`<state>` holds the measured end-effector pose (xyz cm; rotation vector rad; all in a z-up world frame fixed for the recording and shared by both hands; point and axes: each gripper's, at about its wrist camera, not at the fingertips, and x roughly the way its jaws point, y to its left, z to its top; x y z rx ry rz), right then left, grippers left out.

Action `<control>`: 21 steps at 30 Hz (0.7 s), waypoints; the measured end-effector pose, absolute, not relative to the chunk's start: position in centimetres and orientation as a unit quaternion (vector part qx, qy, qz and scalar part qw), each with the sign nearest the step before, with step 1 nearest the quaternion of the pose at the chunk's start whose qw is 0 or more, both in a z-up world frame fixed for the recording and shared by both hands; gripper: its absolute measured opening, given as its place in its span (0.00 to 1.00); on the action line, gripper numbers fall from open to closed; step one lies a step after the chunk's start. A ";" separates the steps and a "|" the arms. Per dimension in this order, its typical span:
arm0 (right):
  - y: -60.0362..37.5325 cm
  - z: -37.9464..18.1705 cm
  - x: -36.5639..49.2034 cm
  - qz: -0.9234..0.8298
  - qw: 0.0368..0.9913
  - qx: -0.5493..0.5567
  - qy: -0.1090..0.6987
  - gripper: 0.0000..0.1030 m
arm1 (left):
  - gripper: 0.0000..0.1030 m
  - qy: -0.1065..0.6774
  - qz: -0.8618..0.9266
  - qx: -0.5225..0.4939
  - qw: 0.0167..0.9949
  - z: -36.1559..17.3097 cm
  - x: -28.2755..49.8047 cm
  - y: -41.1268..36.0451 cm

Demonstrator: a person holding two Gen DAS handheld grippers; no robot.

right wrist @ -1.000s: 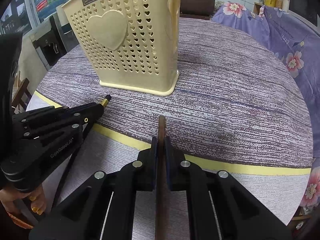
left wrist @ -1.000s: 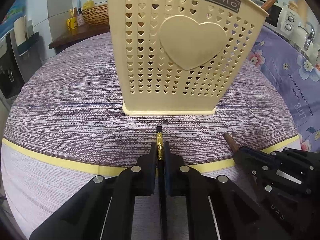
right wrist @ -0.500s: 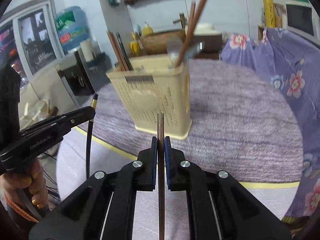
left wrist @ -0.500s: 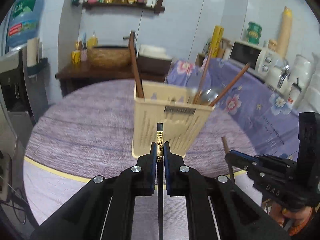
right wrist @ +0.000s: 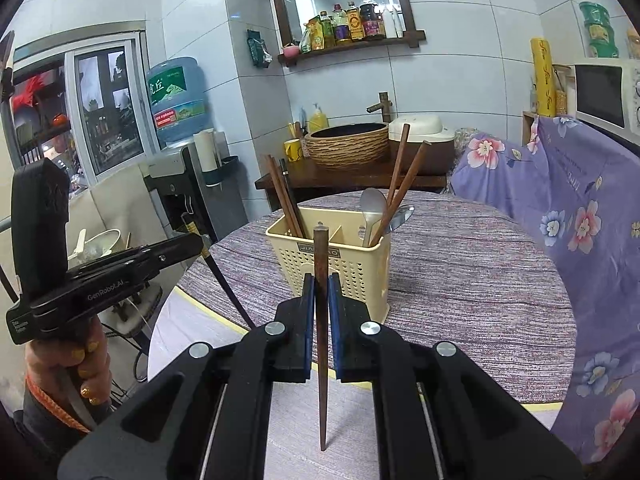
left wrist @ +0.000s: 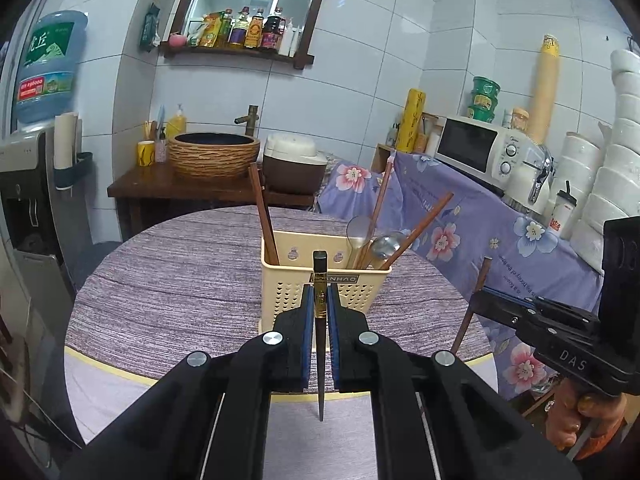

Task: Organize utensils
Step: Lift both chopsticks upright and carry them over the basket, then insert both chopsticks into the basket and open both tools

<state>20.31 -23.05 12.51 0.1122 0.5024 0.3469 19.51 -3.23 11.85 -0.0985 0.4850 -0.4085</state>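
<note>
A cream perforated utensil holder stands on the round table and holds brown chopsticks and metal spoons. My left gripper is shut on a black chopstick with a gold band, held upright above the table, in front of the holder. My right gripper is shut on a brown wooden chopstick, also raised in front of the holder. Each gripper shows in the other's view, the right one and the left one, to either side of the holder.
The table has a purple striped cloth with a yellow border. A floral purple cover drapes a counter on the right with a microwave. Behind the table stand a side table with a basin, a rice cooker and a water dispenser.
Both grippers have lifted up and back from the table, each carrying its chopstick. The holder went from filling the view to sitting smaller and lower, its contents now visible.
</note>
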 end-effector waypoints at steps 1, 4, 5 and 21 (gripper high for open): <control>-23.1 12.6 20.4 0.170 0.952 0.054 0.247 0.08 | 0.08 0.237 -0.200 -0.048 0.950 12.0 19.4 -3.3; -23.3 13.3 20.6 0.173 0.953 0.058 0.242 0.08 | 0.08 0.230 -0.203 -0.046 0.951 12.6 19.2 -3.0; -23.4 13.8 20.6 0.177 0.952 0.063 0.240 0.08 | 0.08 0.228 -0.204 -0.045 0.951 13.0 19.2 -3.0; -22.6 28.4 27.7 0.128 0.985 0.064 0.100 0.08 | 0.08 0.118 -0.167 -0.052 0.978 25.7 25.0 -3.3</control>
